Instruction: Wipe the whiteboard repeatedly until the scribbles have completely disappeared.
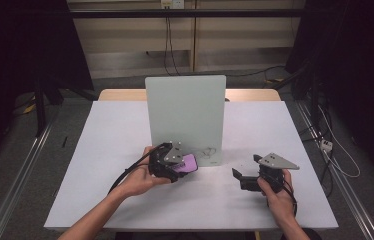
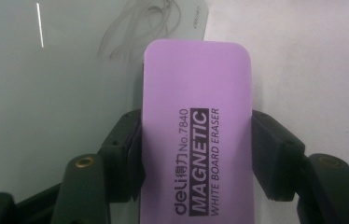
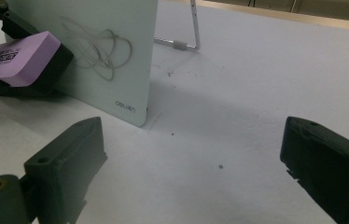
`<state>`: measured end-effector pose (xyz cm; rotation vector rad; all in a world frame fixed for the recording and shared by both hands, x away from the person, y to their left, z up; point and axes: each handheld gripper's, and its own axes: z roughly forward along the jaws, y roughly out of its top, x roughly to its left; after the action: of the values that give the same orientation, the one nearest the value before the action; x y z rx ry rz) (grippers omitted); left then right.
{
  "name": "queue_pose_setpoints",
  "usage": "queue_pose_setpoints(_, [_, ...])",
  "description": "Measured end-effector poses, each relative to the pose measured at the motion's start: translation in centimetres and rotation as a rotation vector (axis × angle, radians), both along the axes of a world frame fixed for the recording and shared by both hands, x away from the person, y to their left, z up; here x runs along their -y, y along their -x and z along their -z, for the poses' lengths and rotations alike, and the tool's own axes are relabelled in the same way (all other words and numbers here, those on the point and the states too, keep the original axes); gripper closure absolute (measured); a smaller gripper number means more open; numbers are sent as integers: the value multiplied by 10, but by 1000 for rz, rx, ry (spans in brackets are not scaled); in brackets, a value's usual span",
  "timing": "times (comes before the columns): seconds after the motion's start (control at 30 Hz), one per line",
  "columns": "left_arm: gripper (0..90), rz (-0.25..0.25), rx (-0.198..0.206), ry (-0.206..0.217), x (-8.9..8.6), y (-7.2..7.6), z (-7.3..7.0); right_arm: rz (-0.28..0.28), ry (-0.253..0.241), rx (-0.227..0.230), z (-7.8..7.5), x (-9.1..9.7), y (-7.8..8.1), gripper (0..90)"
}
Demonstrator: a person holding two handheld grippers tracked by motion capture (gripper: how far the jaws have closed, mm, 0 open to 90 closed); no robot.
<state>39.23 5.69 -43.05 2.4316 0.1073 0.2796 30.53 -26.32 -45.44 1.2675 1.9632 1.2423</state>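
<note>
The white table point(image 1: 125, 150) carries an upright whiteboard point(image 1: 185, 115) on a metal stand point(image 3: 192, 28), set near the centre. A grey scribble point(image 3: 102, 49) marks the board's lower corner, above the "deli" logo. The right gripper point(image 1: 245, 180) rests on the table, well apart from the board, jaws spread wide with nothing between them. The left gripper point(image 1: 172, 165) clamps a purple magnetic whiteboard eraser point(image 2: 196, 135) by its long sides, held against the board just beside the scribble.

High view overhead, tool views close, sharing whiteboard point(image 1: 185, 117)
</note>
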Motion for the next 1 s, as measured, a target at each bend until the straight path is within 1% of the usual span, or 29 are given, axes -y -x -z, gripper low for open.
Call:
queue_pose_setpoints(0.07, [412, -1, -2, -3, -1, -1, -2, -3, 2, 1, 0, 0, 0, 65])
queue_pose_setpoints(0.1, [412, -2, 2, 16, -3, -2, -5, -5, 3, 3, 0, 0, 0, 65])
queue_pose_setpoints(0.13, [412, -2, 2, 16, -3, -2, -5, -5, 3, 3, 0, 0, 0, 65])
queue_pose_setpoints(0.17, [411, -10, 2, 29, -6, -4, -9, -2, 2, 0, 0, 0, 0, 65])
queue_pose_setpoints(0.2, [412, -10, 2, 29, -6, -4, -9, -1, 1, 0, 0, 0, 0, 65])
queue_pose_setpoints(0.23, [412, -22, 11, 34, -7, -6, -16, 1, -1, 0, 0, 0, 0, 65])
queue_pose_setpoints(0.27, [412, -22, 11, 34, -7, -6, -16, 1, -1, 0, 0, 0, 0, 65])
queue_pose_setpoints(0.3, [412, -29, 29, 42, -6, -8, -23, 6, 0, -3, 0, 0, 0, 65])
queue_pose_setpoints(0.33, [412, -29, 29, 42, -6, -8, -23, 7, 0, -3, 0, 0, -1, 65])
queue_pose_setpoints(0.37, [412, -33, 40, 62, -6, -11, -31, 6, 2, -2, 0, 0, -1, 65])
queue_pose_setpoints(0.4, [412, -33, 40, 62, -6, -11, -31, 6, 2, -2, 0, 0, -1, 65])
queue_pose_setpoints(0.43, [411, -41, 55, 80, -6, -14, -40, 6, 0, -2, 0, 0, 0, 65])
queue_pose_setpoints(0.47, [412, -41, 55, 80, -6, -14, -40, 6, 0, -2, 0, 0, 0, 65])
queue_pose_setpoints(0.53, [411, -55, 67, 105, -7, -17, -49, 6, 0, -1, 0, 0, 0, 65])
queue_pose_setpoints(0.57, [411, -65, 73, 129, -9, -20, -57, 5, -1, -2, 0, 0, 0, 65])
queue_pose_setpoints(0.6, [411, -65, 73, 129, -9, -20, -57, 5, 0, -2, 0, 0, 0, 65])
queue_pose_setpoints(0.63, [411, -73, 76, 152, -10, -22, -60, 4, -1, -2, 0, 0, 0, 65])
queue_pose_setpoints(0.67, [412, -76, 77, 161, -10, -22, -60, 3, -1, -2, 0, 0, 0, 65])
queue_pose_setpoints(0.7, [411, -78, 81, 153, -11, -21, -60, 3, -1, -2, 0, 0, 0, 65])
queue_pose_setpoints(0.73, [411, -78, 81, 153, -11, -21, -60, 3, -2, -2, 0, 1, 0, 65])
queue_pose_setpoints(0.77, [411, -81, 90, 157, -10, -20, -57, 3, 1, -2, 0, 1, 0, 66])
queue_pose_setpoints(0.8, [411, -81, 90, 157, -10, -20, -57, 3, 1, -2, 0, 1, 0, 66])
queue_pose_setpoints(0.83, [411, -77, 82, 162, -9, -19, -53, 4, 0, -2, 0, 1, 0, 65])
queue_pose_setpoints(0.87, [411, -79, 83, 158, -8, -17, -51, 3, 1, -1, 0, 1, 0, 65])
queue_pose_setpoints(0.9, [410, -68, 81, 147, -7, -17, -48, 4, -1, -1, 0, 0, 0, 65])
queue_pose_setpoints(0.93, [410, -68, 79, 130, -5, -15, -46, 4, -1, -2, 0, 0, 0, 65])
queue_pose_setpoints(0.97, [410, -68, 90, 122, -3, -14, -44, 5, 0, -1, 0, 0, 0, 66])
queue_pose_setpoints(1.0, [410, -68, 90, 122, -3, -14, -44, 5, 0, -1, 0, 0, 0, 66])
